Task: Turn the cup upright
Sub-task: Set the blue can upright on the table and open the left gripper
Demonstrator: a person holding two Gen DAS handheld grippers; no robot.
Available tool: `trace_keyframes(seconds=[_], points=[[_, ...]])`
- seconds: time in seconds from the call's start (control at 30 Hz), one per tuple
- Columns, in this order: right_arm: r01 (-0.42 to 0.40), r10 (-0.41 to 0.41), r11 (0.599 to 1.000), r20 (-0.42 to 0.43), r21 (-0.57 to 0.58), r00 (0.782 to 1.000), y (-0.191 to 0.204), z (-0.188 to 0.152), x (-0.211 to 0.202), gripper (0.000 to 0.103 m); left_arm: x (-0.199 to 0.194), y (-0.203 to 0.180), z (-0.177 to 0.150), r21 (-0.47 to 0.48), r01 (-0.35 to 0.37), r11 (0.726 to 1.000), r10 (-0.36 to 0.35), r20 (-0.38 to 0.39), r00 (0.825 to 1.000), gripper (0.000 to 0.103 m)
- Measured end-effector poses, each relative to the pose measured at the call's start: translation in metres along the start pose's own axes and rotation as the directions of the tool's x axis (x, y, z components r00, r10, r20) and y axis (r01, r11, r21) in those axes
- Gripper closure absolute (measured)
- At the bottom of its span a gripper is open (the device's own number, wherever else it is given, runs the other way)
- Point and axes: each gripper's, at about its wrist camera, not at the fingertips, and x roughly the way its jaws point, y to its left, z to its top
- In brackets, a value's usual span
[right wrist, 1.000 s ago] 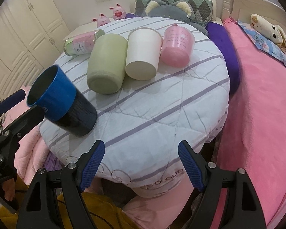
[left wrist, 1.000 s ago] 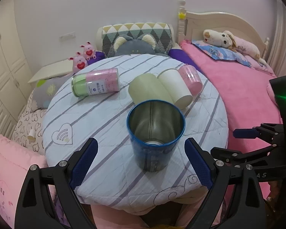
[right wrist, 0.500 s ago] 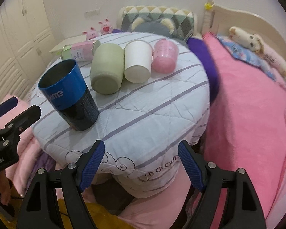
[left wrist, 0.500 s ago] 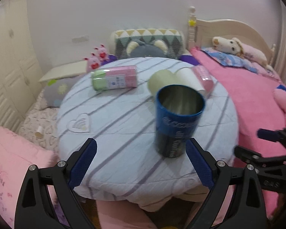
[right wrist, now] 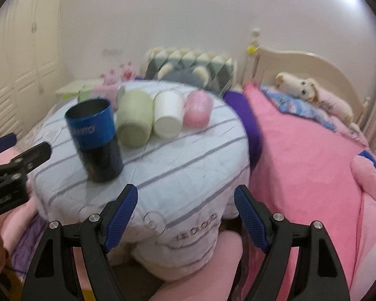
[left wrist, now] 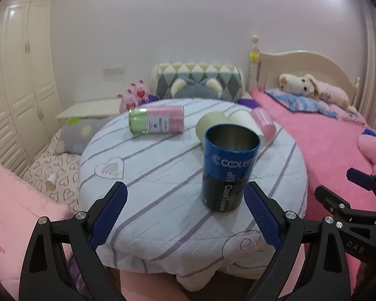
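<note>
Both wrist views face headboard; shared: round table (left wrist: 163, 175), right view right of left.

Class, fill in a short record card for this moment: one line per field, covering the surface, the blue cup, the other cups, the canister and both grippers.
surface: round table under striped quilted cover
blue cup: upright, mouth up, free of both grippers
green cup, white cup, pink cup: on their sides, in a row
pink-green canister: on its side
left gripper: open, empty
right gripper: open, empty
</note>
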Motion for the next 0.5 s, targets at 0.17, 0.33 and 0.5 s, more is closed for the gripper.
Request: trace_keyframes(seconds=[0.17,0.33,0.5], points=[[-0.020,0.016,0.999,0.074,0.049,0.997,-0.007,-0.005,-0.001,0.022,-0.014,-0.005,-0.004,0.017,-0.018,1.000,0.016,0.108,0.994,0.007],[-0.008,0.004,1.000,0.189,0.023,0.982,-0.002,-0.011,-0.006,0.022,-0.026,-0.009,-0.010,0.032,-0.030,0.999,0.022,0.206,0.978,0.005],[-0.025,0.016,0.999,0.268,0.030,0.963,0.000,-0.016,-0.008,0.022,-0.035,-0.012,-0.019,0.050,-0.054,0.997,0.037,0.297,0.954,0.003]])
